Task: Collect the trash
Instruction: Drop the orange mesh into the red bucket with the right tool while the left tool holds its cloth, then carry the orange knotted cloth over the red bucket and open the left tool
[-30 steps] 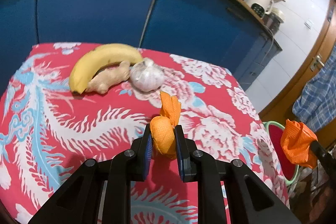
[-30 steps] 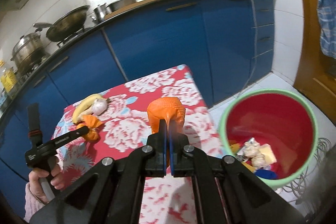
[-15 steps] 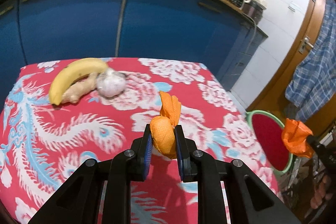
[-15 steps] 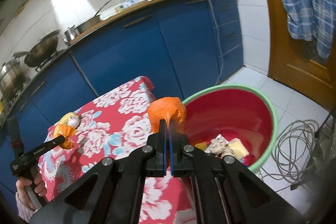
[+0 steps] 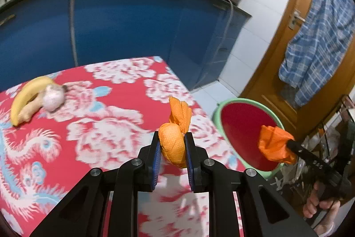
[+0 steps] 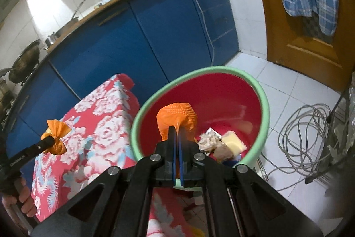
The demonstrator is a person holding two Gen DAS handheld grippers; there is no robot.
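Hanging now over the open mouth of the red bin (image 6: 261, 103), the orange bag (image 6: 177, 120) is pinched by its neck in the fully closed right gripper (image 6: 176, 137); a second ago it was above the flowered tablecloth (image 5: 124, 90) near its right edge. A release here should land it among the scraps already inside. The left gripper (image 5: 172, 148) clamps a second knotted orange bag (image 5: 173, 146) and has drifted toward that same edge, leaving banana (image 5: 26, 92), ginger (image 5: 28, 109) and garlic (image 5: 53, 96) at the far left corner.
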